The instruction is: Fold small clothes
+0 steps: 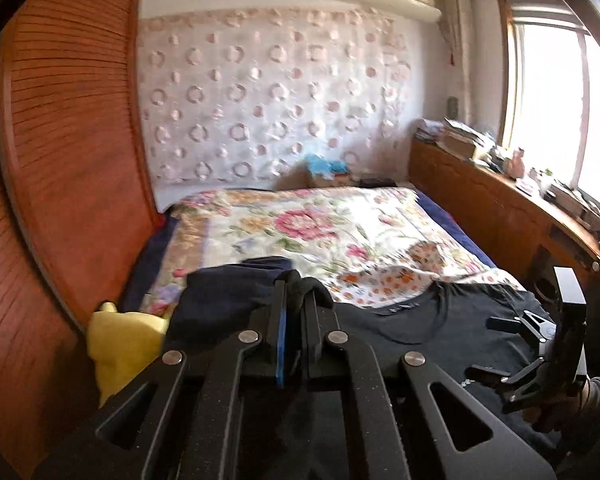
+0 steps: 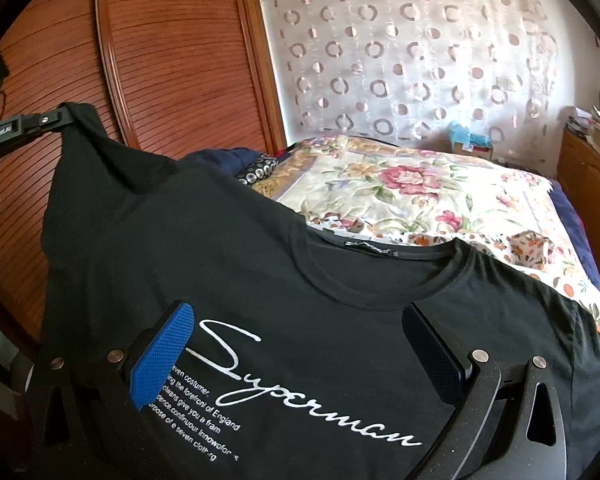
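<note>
we saw daylight pouring in through the window [image 1: 548, 100] on the right, blown out to plain white glare. the room stood bright, the wardrobe door [image 1: 68, 152] dimmer. both fisheye views bent straight edges into curves and went black at the corners. the left wrist view was softly blurred, the curtain [image 1: 268, 100] smeared; the shirt print [image 2: 300, 392] read sharp.

One black T-shirt [image 2: 300, 320], two tongs [image 1: 294, 300] [image 2: 296, 360].
</note>
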A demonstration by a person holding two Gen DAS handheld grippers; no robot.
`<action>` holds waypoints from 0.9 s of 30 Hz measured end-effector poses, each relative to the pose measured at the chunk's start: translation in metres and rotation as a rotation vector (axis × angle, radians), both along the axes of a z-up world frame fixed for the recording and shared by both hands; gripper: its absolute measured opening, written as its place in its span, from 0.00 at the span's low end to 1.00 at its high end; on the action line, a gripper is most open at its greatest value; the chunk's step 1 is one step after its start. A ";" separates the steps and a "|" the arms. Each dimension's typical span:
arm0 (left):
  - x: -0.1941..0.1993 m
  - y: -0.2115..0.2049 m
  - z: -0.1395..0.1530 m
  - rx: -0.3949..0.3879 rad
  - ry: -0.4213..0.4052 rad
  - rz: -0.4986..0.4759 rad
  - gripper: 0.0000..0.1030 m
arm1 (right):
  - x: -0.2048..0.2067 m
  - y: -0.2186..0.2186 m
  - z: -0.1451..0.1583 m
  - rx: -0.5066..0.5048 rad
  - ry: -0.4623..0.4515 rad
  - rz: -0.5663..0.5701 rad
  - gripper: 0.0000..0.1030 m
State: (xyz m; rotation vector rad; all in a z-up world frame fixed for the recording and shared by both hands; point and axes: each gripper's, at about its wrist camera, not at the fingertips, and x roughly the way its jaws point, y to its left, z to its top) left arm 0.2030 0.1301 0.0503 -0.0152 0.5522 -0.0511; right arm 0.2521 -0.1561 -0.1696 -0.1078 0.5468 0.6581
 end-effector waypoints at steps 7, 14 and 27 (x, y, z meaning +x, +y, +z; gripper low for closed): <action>0.013 -0.028 -0.018 -0.046 0.109 -0.075 0.29 | 0.000 -0.002 -0.003 0.003 0.014 -0.027 1.00; -0.007 -0.035 -0.014 -0.021 0.119 -0.096 0.63 | 0.002 0.006 -0.003 -0.006 0.033 -0.021 1.00; -0.017 -0.034 -0.059 -0.009 0.251 -0.094 0.73 | 0.013 0.009 -0.001 -0.016 0.033 0.004 1.00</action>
